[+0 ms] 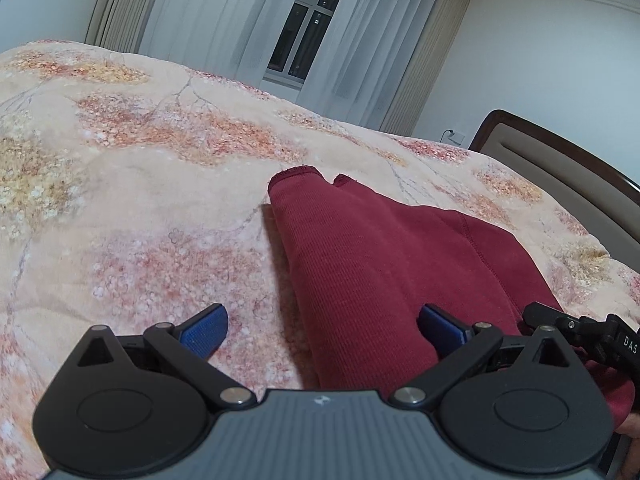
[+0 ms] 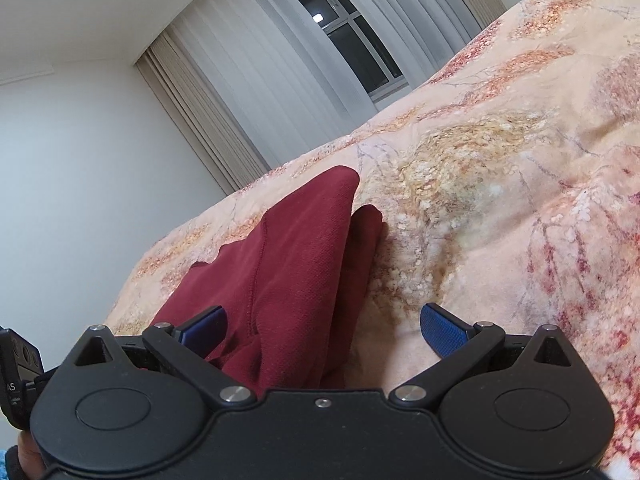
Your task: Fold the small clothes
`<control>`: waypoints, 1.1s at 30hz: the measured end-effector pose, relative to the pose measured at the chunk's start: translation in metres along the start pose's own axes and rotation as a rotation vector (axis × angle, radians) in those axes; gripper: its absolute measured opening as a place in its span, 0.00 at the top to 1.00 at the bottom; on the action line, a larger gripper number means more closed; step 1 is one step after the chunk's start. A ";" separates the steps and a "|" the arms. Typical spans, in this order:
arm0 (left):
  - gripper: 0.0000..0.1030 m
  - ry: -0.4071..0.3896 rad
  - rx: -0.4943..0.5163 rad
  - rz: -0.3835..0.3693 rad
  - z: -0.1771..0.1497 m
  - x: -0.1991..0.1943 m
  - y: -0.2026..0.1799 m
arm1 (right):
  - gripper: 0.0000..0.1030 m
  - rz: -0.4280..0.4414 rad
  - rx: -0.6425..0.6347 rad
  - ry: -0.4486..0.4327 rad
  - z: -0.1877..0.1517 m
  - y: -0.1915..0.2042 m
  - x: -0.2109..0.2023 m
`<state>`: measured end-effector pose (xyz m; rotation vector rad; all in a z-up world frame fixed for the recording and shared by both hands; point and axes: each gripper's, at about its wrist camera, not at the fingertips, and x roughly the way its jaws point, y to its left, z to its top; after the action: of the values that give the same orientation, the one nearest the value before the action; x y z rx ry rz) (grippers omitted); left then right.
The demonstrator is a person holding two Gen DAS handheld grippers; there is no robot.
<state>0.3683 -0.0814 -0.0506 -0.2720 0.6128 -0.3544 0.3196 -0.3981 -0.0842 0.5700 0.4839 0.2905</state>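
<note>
A dark red knit garment (image 1: 384,264) lies folded on the floral bedspread (image 1: 140,200), reaching away from me. My left gripper (image 1: 322,330) is open, its blue pads spread wide over the garment's near left edge, holding nothing. In the right wrist view the same garment (image 2: 292,264) lies at the left with a seam down it. My right gripper (image 2: 322,330) is open and empty over the garment's near right edge. The right gripper's body (image 1: 592,334) shows at the right edge of the left wrist view.
A dark wood headboard (image 1: 560,168) with a beige panel stands at the right. Sheer curtains (image 1: 224,12) and a dark window (image 1: 308,28) are behind the bed. The bedspread (image 2: 500,200) spreads wide to the right of the garment.
</note>
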 end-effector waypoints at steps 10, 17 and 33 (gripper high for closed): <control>0.00 -0.008 -0.005 -0.007 -0.001 -0.001 0.001 | 0.00 0.003 0.004 -0.004 0.000 0.000 -0.001; 0.00 -0.008 -0.005 -0.007 -0.001 -0.001 0.001 | 0.00 0.003 0.004 -0.004 0.000 0.000 -0.001; 0.00 -0.009 -0.006 -0.010 -0.001 -0.001 0.002 | 0.00 0.059 0.006 -0.008 0.000 0.001 -0.004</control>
<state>0.3675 -0.0798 -0.0515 -0.2824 0.6039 -0.3604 0.3158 -0.3988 -0.0825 0.5914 0.4608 0.3434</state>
